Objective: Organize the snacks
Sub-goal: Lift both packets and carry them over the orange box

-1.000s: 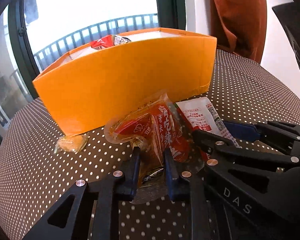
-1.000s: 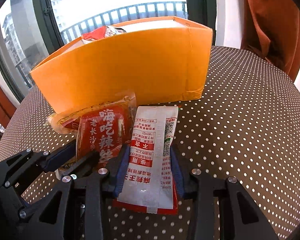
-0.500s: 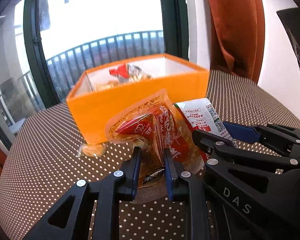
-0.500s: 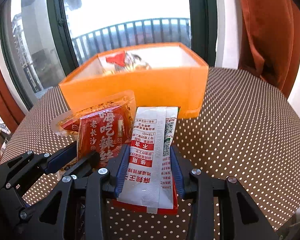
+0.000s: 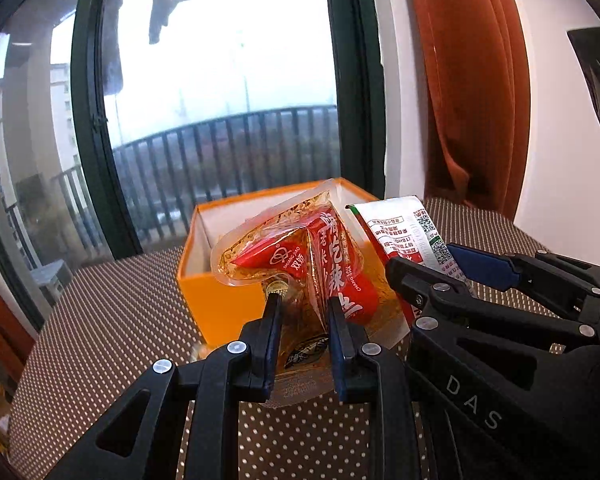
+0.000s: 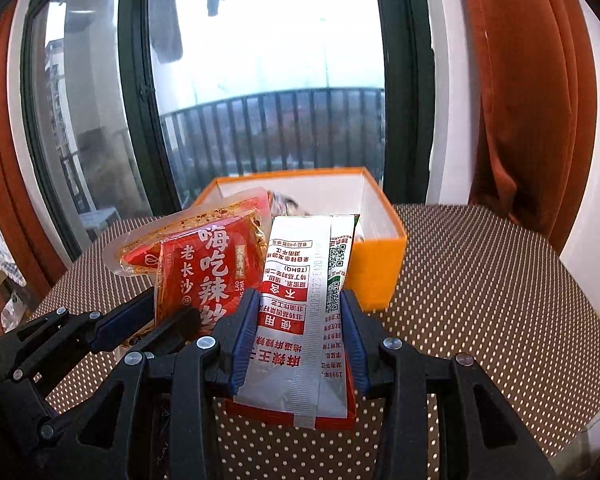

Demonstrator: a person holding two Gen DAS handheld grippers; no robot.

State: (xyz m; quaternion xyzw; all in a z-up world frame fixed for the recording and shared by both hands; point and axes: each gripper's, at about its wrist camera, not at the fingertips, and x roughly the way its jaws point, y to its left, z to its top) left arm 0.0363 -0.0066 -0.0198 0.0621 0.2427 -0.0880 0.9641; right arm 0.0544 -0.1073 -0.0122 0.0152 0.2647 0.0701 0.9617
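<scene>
Snacks: red packet (image 5: 332,276) clenched in the left tool (image 5: 304,320); white packet (image 6: 304,300) clenched in the right tool (image 6: 300,320), both lifted above the dotted worktop (image 6: 480,300).
Box (image 6: 376,272): orange, open, toward the worktop's far edge.
Right view only: a wrapped snack (image 6: 284,202) inside the box.

Red spicy-strip packet (image 5: 320,264), clear oily pouch, creased, held aloft before box. White-backed red sachet (image 6: 304,304), print upside down, upright beside it. Orange box (image 6: 376,276) open, white inside, on table, some snacks within.
</scene>
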